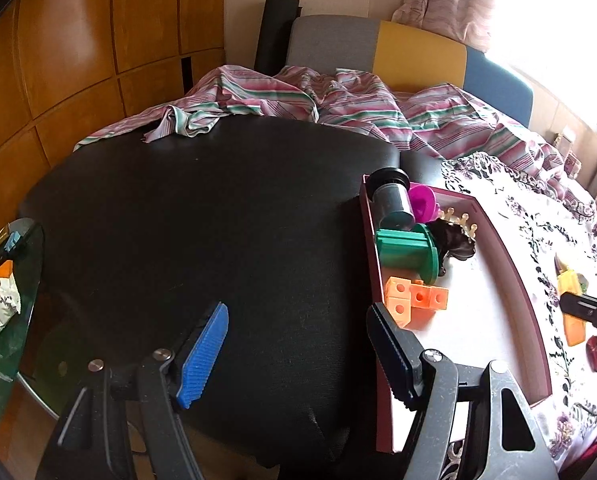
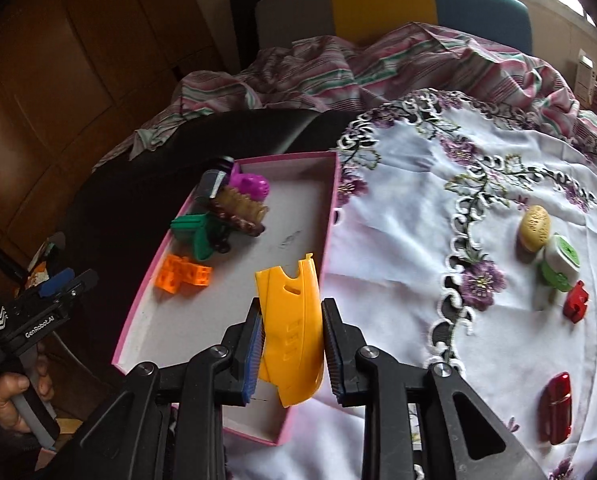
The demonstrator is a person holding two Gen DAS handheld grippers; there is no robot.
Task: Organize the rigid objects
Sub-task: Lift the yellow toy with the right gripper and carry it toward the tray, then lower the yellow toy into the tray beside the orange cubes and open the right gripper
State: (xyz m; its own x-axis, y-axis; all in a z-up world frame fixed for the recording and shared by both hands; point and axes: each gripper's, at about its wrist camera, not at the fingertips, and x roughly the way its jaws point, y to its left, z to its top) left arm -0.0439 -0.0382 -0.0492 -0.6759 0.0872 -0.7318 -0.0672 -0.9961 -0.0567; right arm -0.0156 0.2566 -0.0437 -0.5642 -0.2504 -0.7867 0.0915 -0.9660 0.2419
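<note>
Jaws of the right gripper point(image 2: 292, 344) pinch a curved yellow plastic piece point(image 2: 292, 320), held above the near right edge of the pink box point(image 2: 330, 216). Inside the box, toward its far left, lie orange blocks point(image 2: 184, 274), a green spool point(image 2: 196, 234), a dark canister point(image 2: 214, 180) and a magenta piece point(image 2: 250, 184). The left gripper point(image 1: 298, 344) hovers over the black surface point(image 1: 178, 220) just left of the box, jaws spread and empty. Red pieces point(image 2: 556, 408) lie on the embroidered cloth point(image 2: 398, 240) to the right.

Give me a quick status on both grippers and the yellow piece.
Right gripper jaws shut on yellow plastic piece, above pink box. Left gripper jaws open, empty, beside the box. Nothing blocking the bare box floor.
</note>
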